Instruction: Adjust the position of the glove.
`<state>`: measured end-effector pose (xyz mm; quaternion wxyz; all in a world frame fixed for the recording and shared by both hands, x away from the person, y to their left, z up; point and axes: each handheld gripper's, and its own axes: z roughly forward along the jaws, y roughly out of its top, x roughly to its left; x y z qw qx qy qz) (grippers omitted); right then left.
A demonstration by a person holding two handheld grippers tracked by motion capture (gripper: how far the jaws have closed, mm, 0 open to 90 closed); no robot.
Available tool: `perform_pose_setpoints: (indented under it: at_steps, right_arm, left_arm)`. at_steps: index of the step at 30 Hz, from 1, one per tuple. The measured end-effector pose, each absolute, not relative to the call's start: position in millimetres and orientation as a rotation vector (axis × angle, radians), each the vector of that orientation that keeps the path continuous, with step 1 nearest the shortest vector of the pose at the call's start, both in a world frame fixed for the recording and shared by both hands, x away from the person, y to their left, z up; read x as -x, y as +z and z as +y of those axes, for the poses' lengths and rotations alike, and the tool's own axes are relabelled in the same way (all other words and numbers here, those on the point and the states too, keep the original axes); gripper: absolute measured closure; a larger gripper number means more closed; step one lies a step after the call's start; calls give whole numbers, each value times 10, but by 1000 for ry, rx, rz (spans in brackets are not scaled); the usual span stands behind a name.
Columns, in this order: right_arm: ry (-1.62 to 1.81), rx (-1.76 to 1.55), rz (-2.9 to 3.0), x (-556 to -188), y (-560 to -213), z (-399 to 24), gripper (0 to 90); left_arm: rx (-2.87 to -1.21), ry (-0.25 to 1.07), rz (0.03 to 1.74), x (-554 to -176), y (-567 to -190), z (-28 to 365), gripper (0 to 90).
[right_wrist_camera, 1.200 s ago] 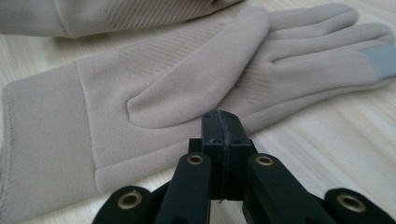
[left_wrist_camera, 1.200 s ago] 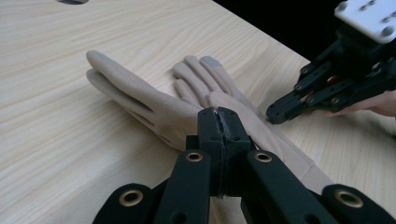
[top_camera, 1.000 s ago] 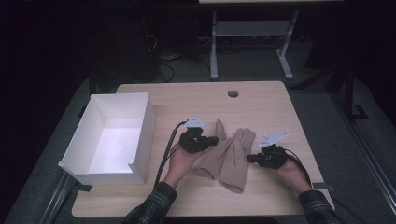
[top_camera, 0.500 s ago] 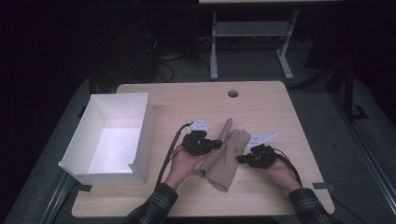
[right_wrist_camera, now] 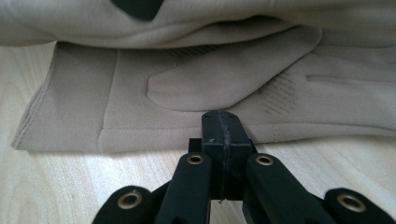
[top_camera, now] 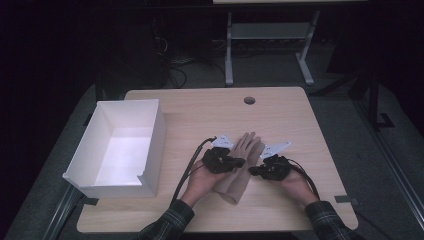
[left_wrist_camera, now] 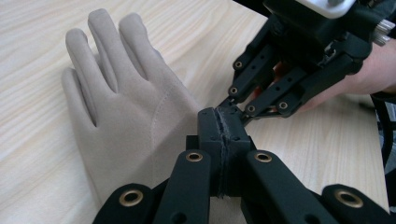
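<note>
Two beige gloves lie stacked on the wooden table, fingers pointing away from the person. In the left gripper view the top glove lies flat with its fingers spread. My left gripper is shut and rests over the glove's palm. My right gripper is shut too, its tip at the near edge of the lower glove, just below that glove's thumb. The two tips nearly meet; the right gripper's body shows close by in the left gripper view.
An open white box stands at the left of the table, its inside bare. A round cable hole sits near the far edge. A metal table frame stands on the dark floor behind.
The right gripper has moved left toward the left gripper. The gloves, side by side before, now lie stacked in a narrower pile. The left gripper has stayed in place.
</note>
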<state>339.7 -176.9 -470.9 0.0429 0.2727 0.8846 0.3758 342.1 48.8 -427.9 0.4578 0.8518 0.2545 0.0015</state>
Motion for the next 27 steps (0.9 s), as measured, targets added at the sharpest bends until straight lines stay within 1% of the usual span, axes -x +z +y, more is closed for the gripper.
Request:
perform_pose_setpoints:
  at_steps: [3, 7, 10, 11, 12, 14, 15, 16, 17, 18, 20, 21, 22, 25, 26, 27]
  right_arm:
    - [1150, -833, 2705, -3397, -4709, -1769, 898]
    - [1148, -834, 2704, -3395, -4709, -1768, 898]
    - [1138, -838, 2704, -3387, -4701, -1771, 888]
    - [1129, -835, 2705, -3384, -4693, -1780, 865]
    - [1117, -825, 2693, -3380, -4676, -1814, 813]
    - [1108, -837, 2666, -3365, -4645, -1880, 771]
    - [1108, -837, 2666, -3365, -4645, -1880, 771]
    - [1115, -871, 2631, -3363, -4618, -1986, 709]
    - [1116, -891, 2621, -3361, -4610, -2021, 676]
    - [1116, -891, 2621, -3361, -4610, -2021, 676]
    - [1108, -937, 2590, -3365, -4600, -2122, 588]
    - [1105, -975, 2567, -3374, -4605, -2189, 519]
    - [1105, -975, 2567, -3374, -4605, -2189, 519]
    - [1081, -1026, 2532, -3399, -4629, -2286, 436]
    - [1057, -1060, 2508, -3417, -4646, -2331, 380]
    - [1052, -1072, 2493, -3428, -4658, -2347, 349]
  left_arm:
    - [-2113, -1, 628, -3411, -4301, 458, 895]
    - [-2107, -39, 651, -3428, -4373, 437, 893]
    - [-2096, -42, 646, -3426, -4388, 422, 872]
    - [-2092, -51, 645, -3425, -4383, 424, 851]
    - [-2082, -66, 641, -3417, -4368, 422, 819]
    - [-2083, -62, 634, -3412, -4363, 421, 818]
    - [-2082, -67, 633, -3408, -4357, 422, 818]
    - [-2086, -71, 629, -3404, -4358, 420, 864]
    - [-2095, -76, 627, -3396, -4365, 410, 881]
    - [-2095, -76, 627, -3396, -4365, 410, 897]
    - [-2116, -84, 622, -3383, -4386, 386, 897]
    - [-2131, -88, 621, -3357, -4416, 354, 898]
    - [-2131, -88, 621, -3357, -4416, 354, 898]
    - [-2154, -96, 618, -3310, -4476, 296, 898]
    - [-2173, -97, 616, -3289, -4510, 272, 897]
    - [-2187, -98, 611, -3276, -4532, 259, 897]
